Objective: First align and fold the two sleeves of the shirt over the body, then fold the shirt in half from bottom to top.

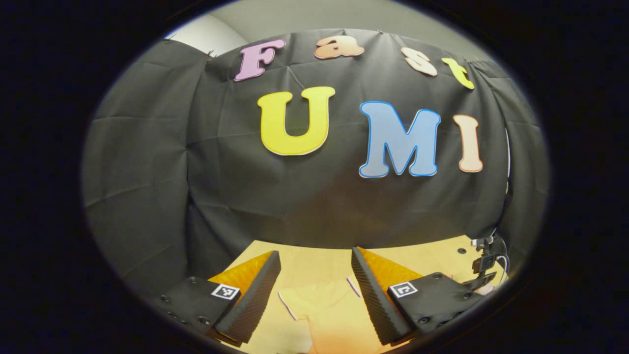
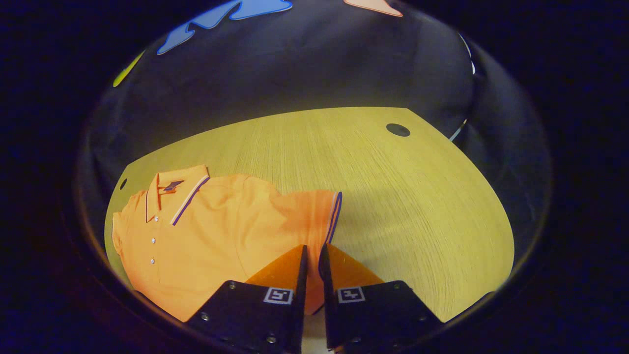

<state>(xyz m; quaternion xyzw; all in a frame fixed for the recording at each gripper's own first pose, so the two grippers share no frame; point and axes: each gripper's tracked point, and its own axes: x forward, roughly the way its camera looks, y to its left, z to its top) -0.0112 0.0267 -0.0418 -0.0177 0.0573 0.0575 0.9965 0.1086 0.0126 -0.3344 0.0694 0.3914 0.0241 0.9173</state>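
Presently, items as recorded:

Shirt [image 2: 216, 231]: orange polo, spread flat on the table, collar toward the far left edge in the right gripper view; a placket with small buttons ran down from the collar.

Collar [image 2: 179, 191]: striped trim along its edge, lying flat.

Sleeve [image 2: 319, 216]: short, with a dark-striped cuff, extended toward the bare middle of the table; its lower edge reached the tips of the right gripper.

Right gripper [image 2: 311, 253]: jaws drawn nearly together, a thin gap between them; the sleeve's cuff sat in or just at that gap, but whether both fingers pressed the cloth could not be told.

Left gripper [image 1: 314, 268]: jaws set wide apart, holding nothing, raised and aimed toward the booth wall; a pale part of the shirt with a dark-trimmed edge lay below, between the two fingers, apart from them.

Table [image 2: 393, 196]: light wood grain, a small dark round hole near its far corner.

Device [image 1: 484, 263]: small dark mounted unit at the table's right edge in the left gripper view; kind not discernible.
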